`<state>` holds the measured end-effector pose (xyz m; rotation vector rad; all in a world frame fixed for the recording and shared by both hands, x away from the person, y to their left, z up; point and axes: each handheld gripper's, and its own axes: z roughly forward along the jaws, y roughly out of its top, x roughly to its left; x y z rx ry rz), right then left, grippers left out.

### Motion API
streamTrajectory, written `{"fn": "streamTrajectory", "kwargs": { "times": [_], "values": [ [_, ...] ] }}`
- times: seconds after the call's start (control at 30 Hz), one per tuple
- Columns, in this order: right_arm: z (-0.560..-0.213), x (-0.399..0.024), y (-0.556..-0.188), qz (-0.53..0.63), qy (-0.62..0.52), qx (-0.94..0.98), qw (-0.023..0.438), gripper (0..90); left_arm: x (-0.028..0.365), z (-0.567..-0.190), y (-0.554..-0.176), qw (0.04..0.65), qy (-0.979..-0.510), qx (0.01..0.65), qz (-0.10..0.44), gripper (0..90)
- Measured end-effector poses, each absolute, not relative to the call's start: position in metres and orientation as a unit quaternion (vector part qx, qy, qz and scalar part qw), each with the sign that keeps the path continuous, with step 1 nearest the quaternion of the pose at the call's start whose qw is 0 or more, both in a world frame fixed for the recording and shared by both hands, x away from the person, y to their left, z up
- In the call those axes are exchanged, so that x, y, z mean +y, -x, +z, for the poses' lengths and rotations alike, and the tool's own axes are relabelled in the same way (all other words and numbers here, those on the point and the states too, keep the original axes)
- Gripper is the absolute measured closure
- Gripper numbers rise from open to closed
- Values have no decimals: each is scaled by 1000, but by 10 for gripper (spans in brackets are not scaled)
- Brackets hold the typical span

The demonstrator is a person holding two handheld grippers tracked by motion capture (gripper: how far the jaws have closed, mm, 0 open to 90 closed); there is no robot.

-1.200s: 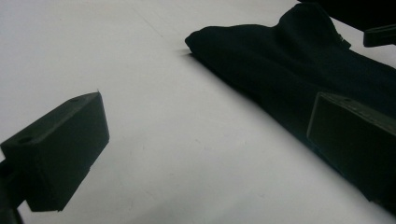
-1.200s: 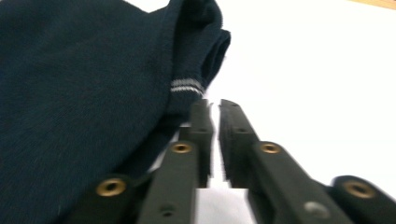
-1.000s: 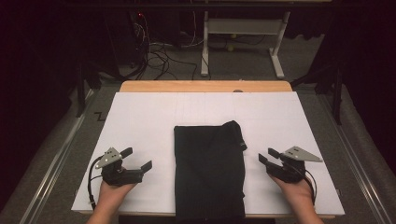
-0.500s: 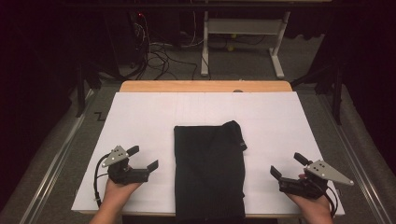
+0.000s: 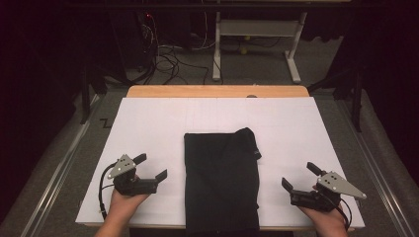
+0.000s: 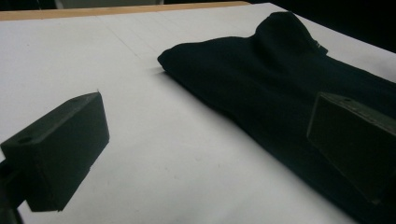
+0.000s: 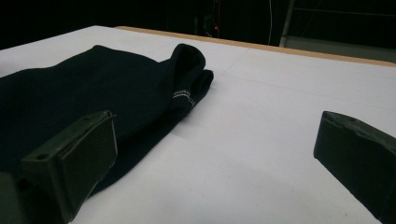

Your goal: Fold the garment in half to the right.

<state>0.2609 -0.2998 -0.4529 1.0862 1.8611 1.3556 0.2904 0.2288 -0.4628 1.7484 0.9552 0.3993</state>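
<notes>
My surface is covered in white, with a wooden edge showing at its far side. Beyond it, on the grey floor, lie tangled cables beside a white stand.

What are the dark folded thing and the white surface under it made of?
The garment looks like soft matte black knit fabric: it folds limply and shows a stitched hem. The white sheet seems to be paper or thin board, flat with faint seams; I can't tell which.

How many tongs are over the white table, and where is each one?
2. The left tongs are left of the folded black garment; the right tongs are right of it. Both stand open, apart from it.
</notes>
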Motion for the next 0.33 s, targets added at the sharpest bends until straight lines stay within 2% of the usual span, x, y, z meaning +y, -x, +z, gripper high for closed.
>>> {"fn": "streamTrajectory", "kwargs": {
  "times": [0.33],
  "values": [
    [-454, -296, -262, 507, -406, 705, 287, 1, 232, -462, -290, 530, -726, 402, 173, 0]
  ]
}}
